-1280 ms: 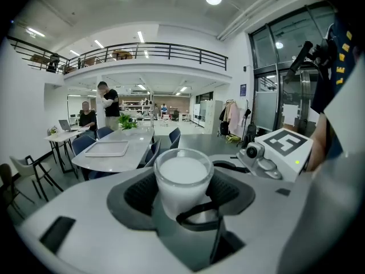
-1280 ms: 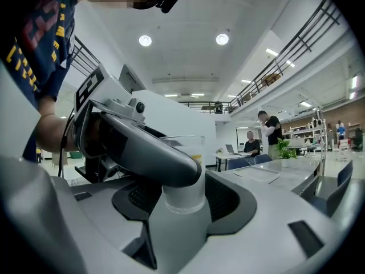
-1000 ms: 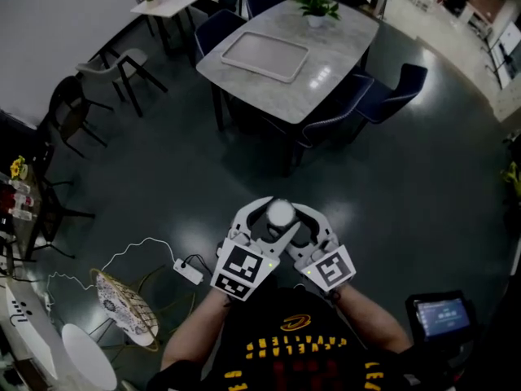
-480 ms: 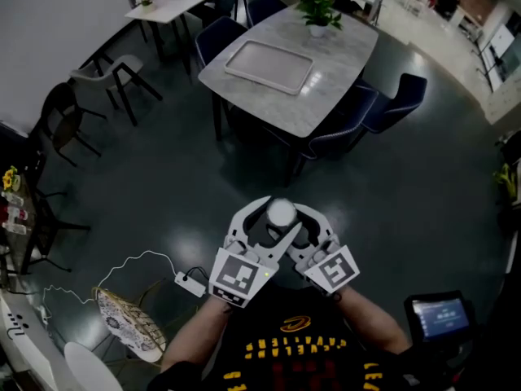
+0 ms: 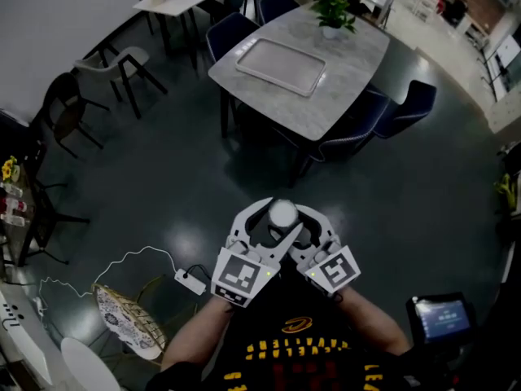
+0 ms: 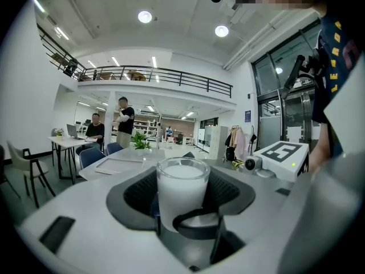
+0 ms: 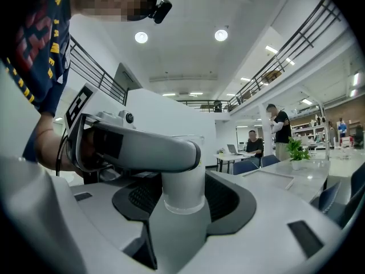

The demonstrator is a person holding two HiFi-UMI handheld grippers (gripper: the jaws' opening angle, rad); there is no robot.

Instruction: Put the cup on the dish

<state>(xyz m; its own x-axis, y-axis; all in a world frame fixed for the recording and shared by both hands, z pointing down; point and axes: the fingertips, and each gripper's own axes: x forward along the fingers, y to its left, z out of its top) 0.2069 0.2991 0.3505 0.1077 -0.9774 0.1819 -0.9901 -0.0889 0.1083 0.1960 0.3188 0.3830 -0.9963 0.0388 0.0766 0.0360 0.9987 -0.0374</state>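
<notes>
A white frosted cup (image 5: 282, 213) hangs in the air over the dark floor, close in front of my body. My left gripper (image 5: 272, 221) and right gripper (image 5: 295, 218) both close round it from opposite sides, their white jaws crossing. In the left gripper view the cup (image 6: 182, 192) stands upright between the dark pads (image 6: 139, 194). In the right gripper view the cup (image 7: 183, 182) is partly hidden by the left gripper's jaw. A pale rectangular tray-like dish (image 5: 281, 56) lies on the marble table (image 5: 350, 63) ahead.
Dark blue chairs (image 5: 407, 108) ring the table, and a potted plant (image 5: 336, 10) stands at its far end. A power strip with a white cable (image 5: 189, 277) and a wicker seat (image 5: 122, 316) are on the floor at left. Two people (image 6: 108, 129) are at a far desk.
The table and dish have shifted right and slightly lower in the head view. Both grippers keep the cup in the same hold.
</notes>
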